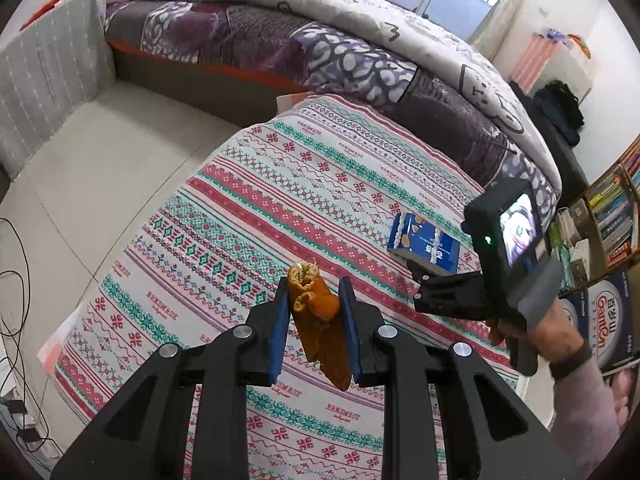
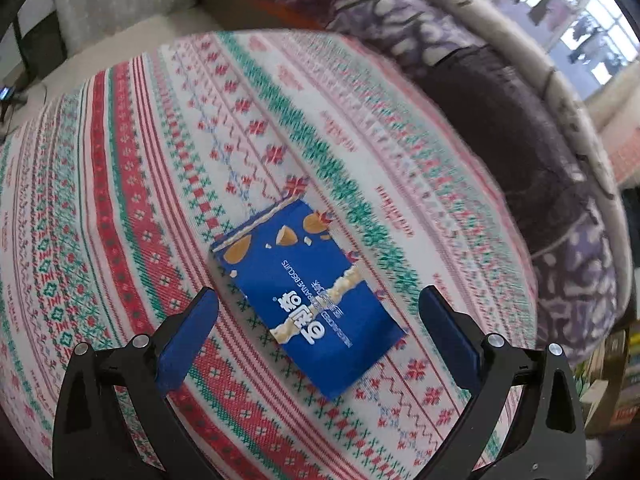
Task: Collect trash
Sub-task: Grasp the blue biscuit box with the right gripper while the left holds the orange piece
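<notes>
From the left wrist, the left gripper (image 1: 314,286) was clamped on an orange peel (image 1: 318,320), lifted above the patterned tablecloth (image 1: 240,184). At two o'clock from it, the right gripper (image 1: 416,276) hovered over the near end of a blue biscuit box (image 1: 424,242) lying flat on the cloth.

From the right wrist, the right gripper (image 2: 318,300) stood spread wide, its blue pads (image 2: 188,332) straddling the biscuit box (image 2: 308,292) without touching it.
</notes>
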Available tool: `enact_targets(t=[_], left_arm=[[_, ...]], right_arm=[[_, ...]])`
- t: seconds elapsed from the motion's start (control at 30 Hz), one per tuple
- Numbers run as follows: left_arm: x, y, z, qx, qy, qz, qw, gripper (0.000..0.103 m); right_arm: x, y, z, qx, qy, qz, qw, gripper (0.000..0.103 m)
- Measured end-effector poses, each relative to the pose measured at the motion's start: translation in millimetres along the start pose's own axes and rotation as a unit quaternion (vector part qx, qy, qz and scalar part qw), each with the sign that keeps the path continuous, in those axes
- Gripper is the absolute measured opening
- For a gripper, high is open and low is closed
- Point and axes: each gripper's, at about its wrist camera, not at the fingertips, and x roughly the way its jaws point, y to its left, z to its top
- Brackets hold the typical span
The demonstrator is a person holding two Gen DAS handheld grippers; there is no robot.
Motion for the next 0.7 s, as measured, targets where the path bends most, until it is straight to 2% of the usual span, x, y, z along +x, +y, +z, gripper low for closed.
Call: enact_targets(t=[0.1,0.13,0.17,0.2,0.3,0.43,0.53,0.7], left_arm=[[0.9,2.6,1.3,0.002,-0.002,0.004,1.0,0.025],[1.6,4.3,2.0,0.001,-0.001,0.004,1.0,0.025],[2.0,5.5,2.5,0.001,0.0,0.004,1.0,0.025],[2.0,6.9,2.7,-0.001,0.001,0.004,1.0,0.025],[2.4,9.7,3.4,-0.004,0.002,0.004,1.0,0.025],[-1.3,7.7,4.8,-0.006,-0.006,0.003,1.0,0.025],[-4.8,1.2,3.9,0.003,-0.018,0.011,0.9998,0.025],[-4.1,-13.5,-1.1,0.012,-0.022,0.006,0.9997,0.025]], right_arm=[[9.3,-0.3,2.3,-0.01,0.022,0.004,1.0,0.095],[8.3,-2.4,2.6,-0.002,0.022,0.019,1.0,0.084],[10.2,-7.4,4.3,0.018,0.027,0.055,0.998,0.074],[9.1,-11.0,3.6,0.038,0.029,0.079,0.996,0.059],[1.3,-15.5,-4.5,0.083,0.025,0.086,0.993,0.057],[-28.2,-19.7,-19.1,0.16,-0.015,0.073,0.984,0.056],[-57.0,-24.9,-34.8,0.231,-0.045,0.062,0.97,0.056],[-97.5,-33.9,-65.2,0.307,-0.078,0.032,0.948,0.056]])
